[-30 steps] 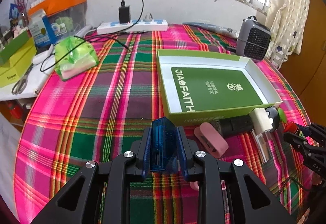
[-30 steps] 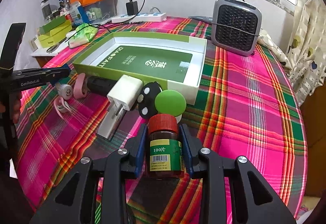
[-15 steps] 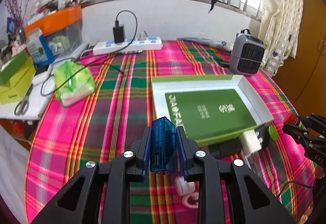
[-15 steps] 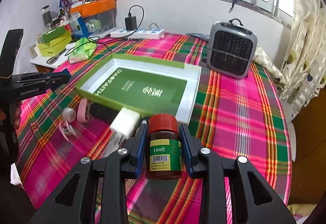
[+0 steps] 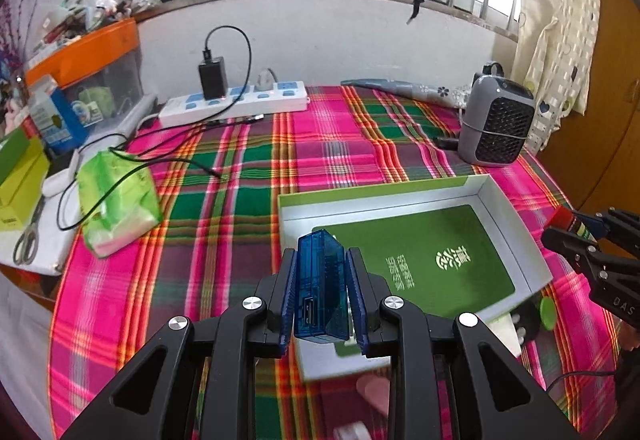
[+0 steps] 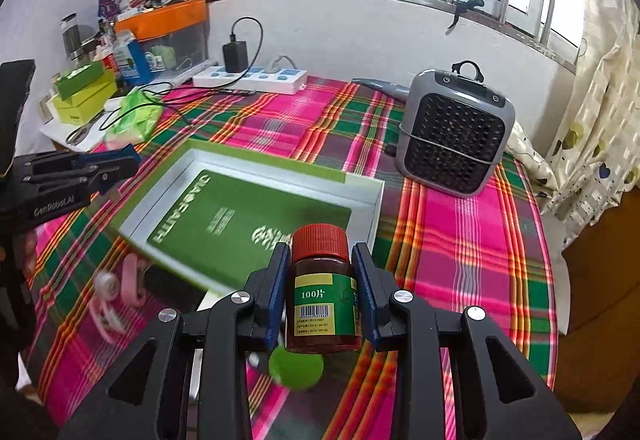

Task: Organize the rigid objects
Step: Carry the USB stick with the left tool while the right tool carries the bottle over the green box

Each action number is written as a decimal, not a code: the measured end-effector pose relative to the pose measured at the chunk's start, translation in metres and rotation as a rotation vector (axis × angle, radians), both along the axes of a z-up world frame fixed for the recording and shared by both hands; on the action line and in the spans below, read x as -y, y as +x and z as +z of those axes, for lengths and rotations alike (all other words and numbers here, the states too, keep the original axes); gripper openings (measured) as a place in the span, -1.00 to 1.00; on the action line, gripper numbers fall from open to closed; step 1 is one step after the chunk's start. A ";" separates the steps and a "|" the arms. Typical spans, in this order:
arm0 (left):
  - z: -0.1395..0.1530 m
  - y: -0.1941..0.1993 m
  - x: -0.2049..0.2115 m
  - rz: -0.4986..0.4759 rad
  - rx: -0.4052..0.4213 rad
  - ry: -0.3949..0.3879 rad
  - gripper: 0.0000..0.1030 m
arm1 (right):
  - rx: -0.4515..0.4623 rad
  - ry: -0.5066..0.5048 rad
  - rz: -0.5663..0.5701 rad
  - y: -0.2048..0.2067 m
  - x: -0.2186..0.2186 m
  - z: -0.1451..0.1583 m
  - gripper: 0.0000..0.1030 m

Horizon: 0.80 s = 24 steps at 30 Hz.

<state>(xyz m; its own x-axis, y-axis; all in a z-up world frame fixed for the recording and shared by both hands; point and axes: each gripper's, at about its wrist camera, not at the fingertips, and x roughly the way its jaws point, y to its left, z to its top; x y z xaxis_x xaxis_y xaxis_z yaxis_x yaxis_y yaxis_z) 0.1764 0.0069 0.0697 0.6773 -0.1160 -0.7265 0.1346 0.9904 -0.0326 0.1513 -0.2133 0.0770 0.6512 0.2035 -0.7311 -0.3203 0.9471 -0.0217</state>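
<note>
Where legible: bottle (image 6: 322, 290) label ("100片")

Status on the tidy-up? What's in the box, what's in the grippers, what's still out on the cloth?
Done: nothing packed; the green-and-white box holds only its green printed insert.
In hand: left gripper is clamped on a blue translucent case, right gripper on a red-capped pill bottle, both near the box.
Left: a green round thing, pink pieces and a black item in front of the box.
</note>
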 end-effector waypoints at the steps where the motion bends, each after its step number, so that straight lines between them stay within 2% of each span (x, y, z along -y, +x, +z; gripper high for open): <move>1: -0.002 0.005 0.001 0.002 -0.011 -0.003 -0.55 | -0.003 -0.001 -0.001 0.004 -0.001 -0.001 -0.35; 15: -0.032 0.052 0.012 0.009 -0.077 0.009 -0.55 | -0.083 0.003 -0.036 0.068 -0.009 -0.034 -0.35; 24: -0.047 0.063 0.018 0.010 -0.098 0.036 -0.55 | -0.097 -0.010 -0.034 0.078 -0.010 -0.046 -0.35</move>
